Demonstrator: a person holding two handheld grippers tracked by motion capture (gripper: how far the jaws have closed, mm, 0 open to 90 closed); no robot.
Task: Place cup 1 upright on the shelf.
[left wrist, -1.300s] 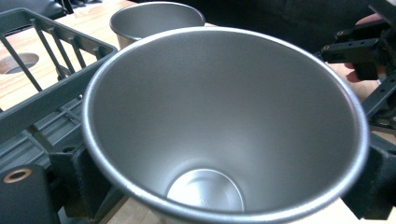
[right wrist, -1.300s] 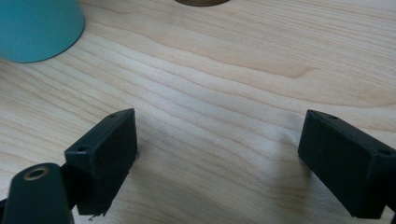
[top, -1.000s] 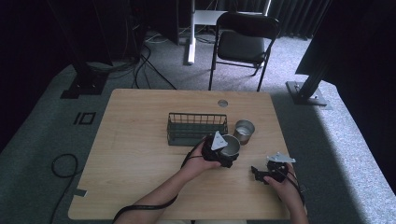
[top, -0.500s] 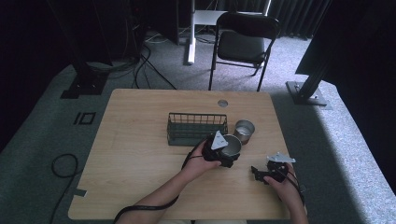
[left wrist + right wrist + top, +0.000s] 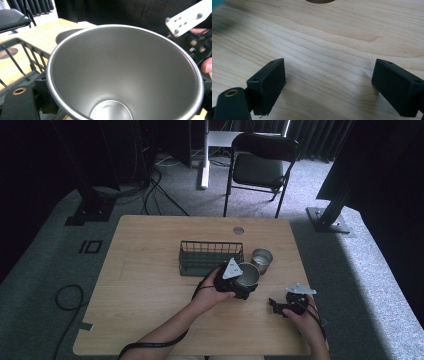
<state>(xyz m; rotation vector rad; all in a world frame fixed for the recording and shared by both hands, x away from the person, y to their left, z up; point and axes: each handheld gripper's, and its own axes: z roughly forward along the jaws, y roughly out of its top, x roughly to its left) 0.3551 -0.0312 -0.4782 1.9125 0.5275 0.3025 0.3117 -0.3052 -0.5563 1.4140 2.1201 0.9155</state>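
Steel cup [image 5: 125,75] clamped in left claw [image 5: 243,284], mouth toward its camera, wire basket [image 5: 210,257] just behind it and second cup [image 5: 261,260] beside, right claw [image 5: 278,306] jaws wide apart, empty, low over bare wood worktop [image 5: 332,42].

On the bench [image 5: 150,285] a wire basket [image 5: 210,257] sits near the middle. Just to its right stands a cup [image 5: 261,259]. In front of the basket's right end, the left claw [image 5: 243,287] holds a second cup [image 5: 248,274], which sits just in front of the first. The right claw [image 5: 276,305] lies further right and nearer the person, apart from both cups. Behind the bench, on the floor, stands a chair [image 5: 260,167].
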